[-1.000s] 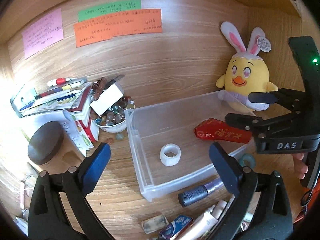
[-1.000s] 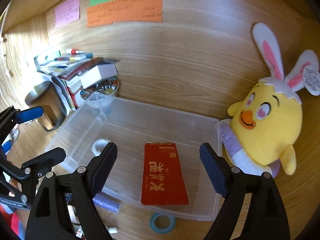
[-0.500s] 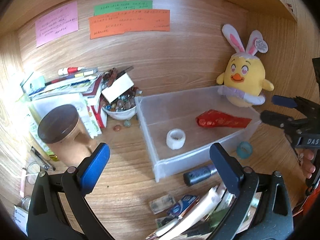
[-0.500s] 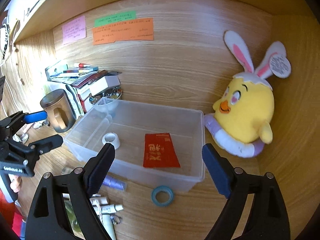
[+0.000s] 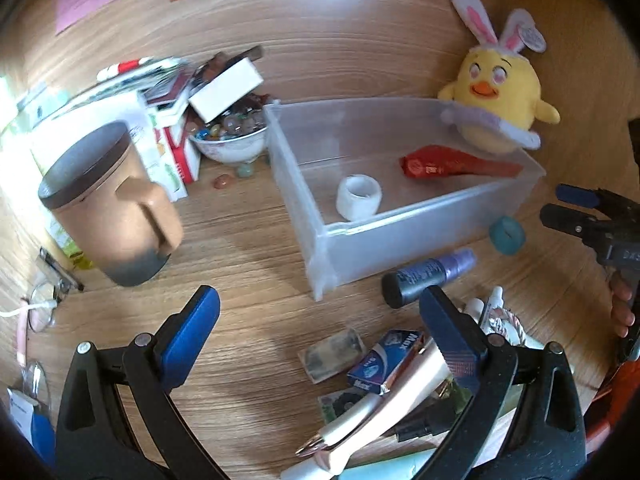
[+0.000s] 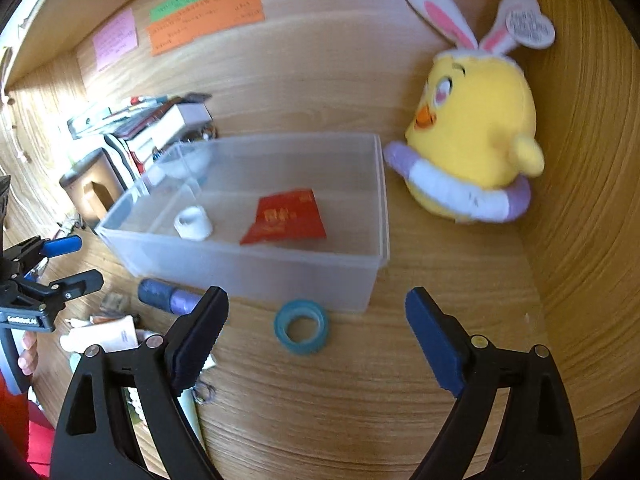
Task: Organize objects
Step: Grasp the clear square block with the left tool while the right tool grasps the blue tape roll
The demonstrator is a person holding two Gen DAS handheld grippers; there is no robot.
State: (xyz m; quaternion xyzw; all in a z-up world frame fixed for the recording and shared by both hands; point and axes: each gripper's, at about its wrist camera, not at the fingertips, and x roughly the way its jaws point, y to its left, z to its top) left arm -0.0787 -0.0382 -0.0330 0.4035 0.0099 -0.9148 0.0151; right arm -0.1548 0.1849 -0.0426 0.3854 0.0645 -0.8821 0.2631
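Note:
A clear plastic bin [image 6: 248, 268] [image 5: 400, 236] on the wooden desk holds a white tape roll [image 6: 193, 222] [image 5: 359, 197] and a red packet [image 6: 286, 217] [image 5: 456, 167]. A blue tape roll [image 6: 302, 326] [image 5: 507, 235] lies on the desk in front of the bin. My right gripper [image 6: 316, 338] is open just above and around that blue roll, without touching it. My left gripper [image 5: 320, 330] is open over a pile of small items: a blue box [image 5: 386, 364], a purple spray bottle [image 5: 428, 278] and white tubes [image 5: 372, 412]. Each gripper shows at the edge of the other's view.
A yellow bunny-eared plush chick [image 6: 472, 136] sits right of the bin against the back wall. A lidded tan mug [image 5: 108, 204], a bowl of stones [image 5: 230, 140] and stacked books [image 5: 160, 92] crowd the left. Wooden walls close the back and right.
Both grippers pulled back from the bin and sank toward the desk. The blue tape roll now sits between the right fingers; the item pile fills the left view. The right jaws widened slightly.

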